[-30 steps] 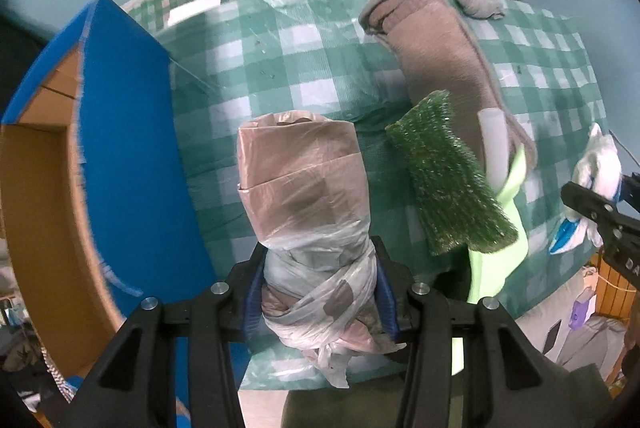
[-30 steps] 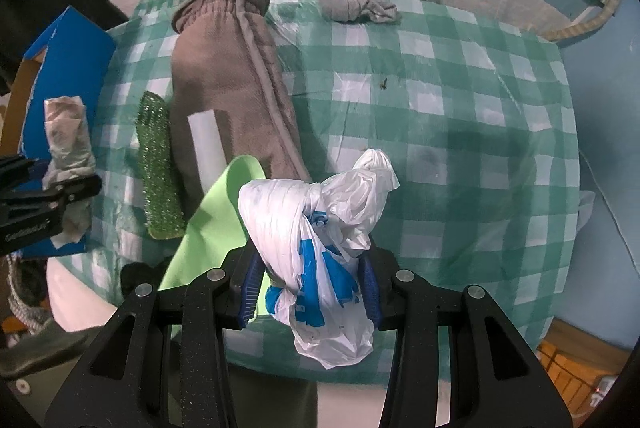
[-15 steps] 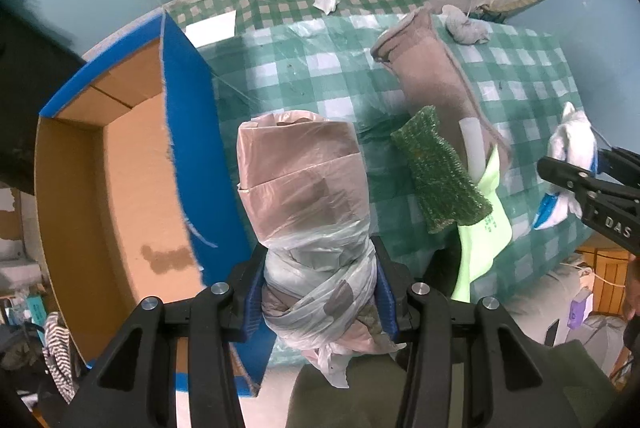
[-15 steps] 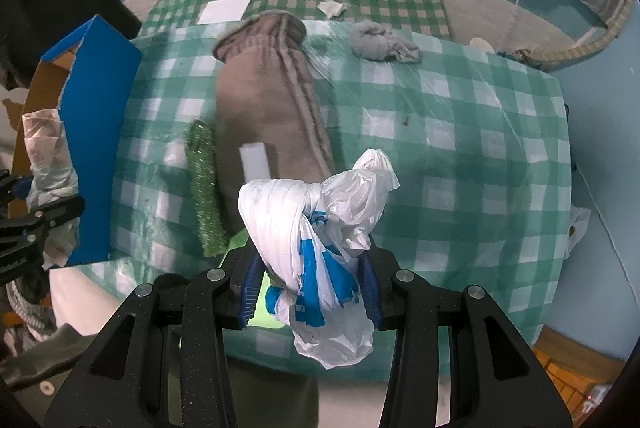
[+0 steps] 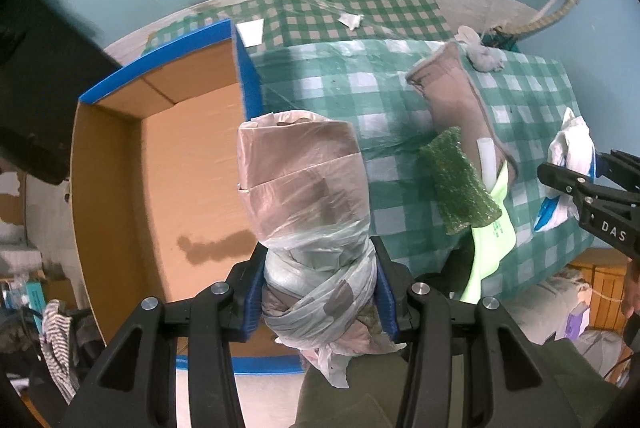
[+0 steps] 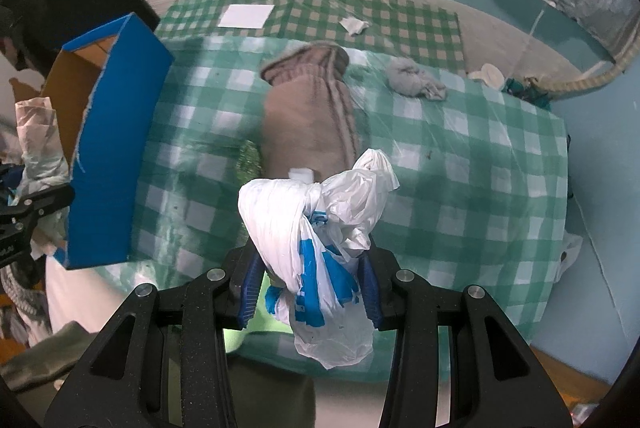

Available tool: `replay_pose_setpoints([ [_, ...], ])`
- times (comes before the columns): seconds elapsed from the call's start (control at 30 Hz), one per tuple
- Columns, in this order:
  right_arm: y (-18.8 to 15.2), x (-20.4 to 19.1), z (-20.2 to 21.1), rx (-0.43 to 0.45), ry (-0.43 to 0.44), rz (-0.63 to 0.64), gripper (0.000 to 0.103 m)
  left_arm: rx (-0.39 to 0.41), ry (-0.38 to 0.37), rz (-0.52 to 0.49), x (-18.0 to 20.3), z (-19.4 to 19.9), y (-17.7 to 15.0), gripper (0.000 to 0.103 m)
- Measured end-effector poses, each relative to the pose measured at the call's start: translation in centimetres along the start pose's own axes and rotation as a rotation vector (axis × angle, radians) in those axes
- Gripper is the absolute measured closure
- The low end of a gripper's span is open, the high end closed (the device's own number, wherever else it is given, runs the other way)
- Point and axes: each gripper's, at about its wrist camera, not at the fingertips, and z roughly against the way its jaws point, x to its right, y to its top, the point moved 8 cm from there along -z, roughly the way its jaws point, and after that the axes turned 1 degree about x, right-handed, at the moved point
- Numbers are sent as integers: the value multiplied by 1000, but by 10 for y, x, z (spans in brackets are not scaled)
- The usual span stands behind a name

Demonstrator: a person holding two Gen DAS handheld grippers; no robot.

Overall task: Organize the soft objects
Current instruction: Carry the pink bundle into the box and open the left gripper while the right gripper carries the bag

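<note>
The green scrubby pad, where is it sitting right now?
In the left wrist view, the green scrubby pad lies on the checked tablecloth, right of centre, against the brown rolled cloth and overlapping the lime-green cloth.

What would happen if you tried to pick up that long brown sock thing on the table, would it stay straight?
Probably not. The brown sock looks like soft knit lying flat on the tablecloth, so it would likely droop from wherever it is pinched. It seems light, and its fuzzy fabric should grip rather than slip.
</note>
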Motion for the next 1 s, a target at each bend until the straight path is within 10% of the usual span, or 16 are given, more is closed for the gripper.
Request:
replay_pose_setpoints([
  [1.0, 37, -99, 4, 8, 68, 187, 61, -34, 71, 230, -112, -10, -33, 56],
])
